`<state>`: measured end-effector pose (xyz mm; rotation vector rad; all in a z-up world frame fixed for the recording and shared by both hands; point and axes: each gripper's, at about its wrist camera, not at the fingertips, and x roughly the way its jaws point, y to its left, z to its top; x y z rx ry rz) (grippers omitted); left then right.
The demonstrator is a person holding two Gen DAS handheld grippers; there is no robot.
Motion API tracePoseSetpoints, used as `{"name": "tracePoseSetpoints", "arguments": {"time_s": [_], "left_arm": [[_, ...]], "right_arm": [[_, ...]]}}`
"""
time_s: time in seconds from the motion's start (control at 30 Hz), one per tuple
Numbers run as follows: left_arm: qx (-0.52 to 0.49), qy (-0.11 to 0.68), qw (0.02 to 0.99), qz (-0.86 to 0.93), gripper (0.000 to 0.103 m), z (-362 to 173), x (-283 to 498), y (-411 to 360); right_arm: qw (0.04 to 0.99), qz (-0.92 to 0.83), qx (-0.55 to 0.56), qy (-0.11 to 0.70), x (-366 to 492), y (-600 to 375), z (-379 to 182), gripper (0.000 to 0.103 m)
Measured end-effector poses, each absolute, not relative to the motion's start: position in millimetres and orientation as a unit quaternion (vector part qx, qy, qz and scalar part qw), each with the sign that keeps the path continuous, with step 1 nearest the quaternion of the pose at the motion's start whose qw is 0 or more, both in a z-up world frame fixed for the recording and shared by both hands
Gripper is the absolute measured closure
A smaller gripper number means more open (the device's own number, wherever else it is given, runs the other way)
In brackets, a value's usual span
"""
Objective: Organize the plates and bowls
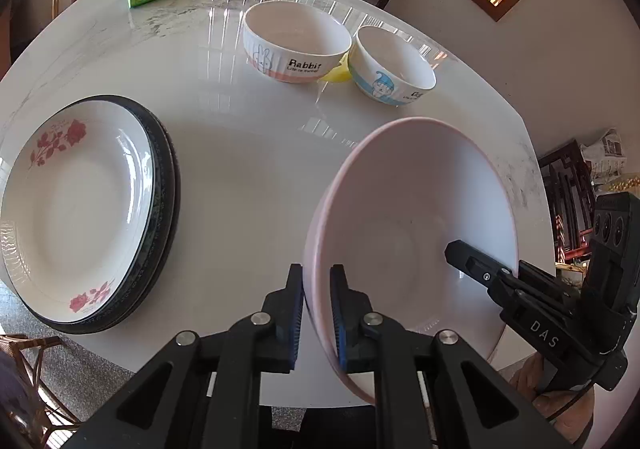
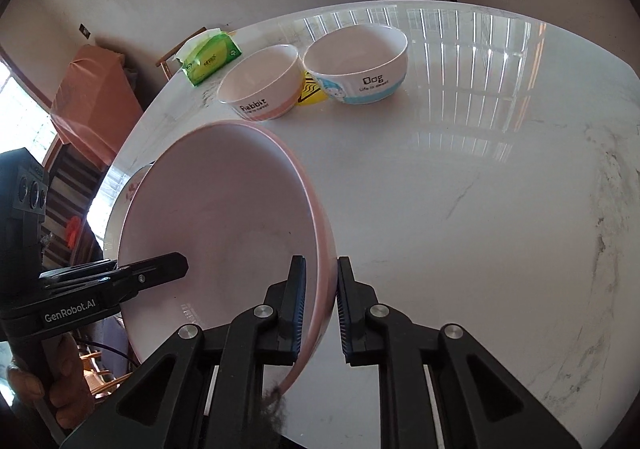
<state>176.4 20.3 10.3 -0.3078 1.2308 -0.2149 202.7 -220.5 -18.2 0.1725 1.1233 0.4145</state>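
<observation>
Starting at your left, the stack of plates [image 1: 86, 209] sits flat on the worktop [image 1: 248, 153], a rose-patterned white one on top of darker-rimmed ones, and that's probably where the pink plate [image 1: 412, 233] belongs. You've got it lifted and tilted up over the near edge of the worktop, pinched at both sides: the left tongs [image 1: 316, 313] are clenched on its left rim, one pad on each face, and the right tongs [image 2: 322, 305] are straddling the opposite rim, though the outer pad looks a hair off the surface, so I can't say that side is really biting. It looks like glazed ceramic, so figure stiff, a bit heavy, slick and chippy. Keep your bite on the rim and don't squeeze harder than needed. Further back, the rabbit bowl [image 1: 296, 41] and dog bowl [image 1: 394, 65] stand upright just beside each other, something yellow [image 1: 338, 73] between them; take those at the wall.
</observation>
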Motion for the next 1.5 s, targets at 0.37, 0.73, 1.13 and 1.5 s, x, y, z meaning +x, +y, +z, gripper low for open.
{"name": "tracePoseSetpoints", "arguments": {"time_s": [0.37,0.73,1.13,1.5], "left_arm": [[-0.146,0.574,0.801,-0.091,0.09,-7,187,24],[-0.134,0.575,0.802,-0.09,0.09,-19,194,24],[-0.088,0.515,0.844,-0.119,0.065,-13,190,16],[-0.124,0.48,0.859,-0.129,0.061,5,176,46]], "right_arm": [[0.812,0.188,0.075,0.547,190,-200,-31,0.088],[0.809,0.181,0.076,0.553,199,-195,-43,0.088],[0.848,0.184,0.062,0.494,187,-198,-27,0.075],[0.876,0.194,0.085,0.433,171,-211,10,0.071]]}}
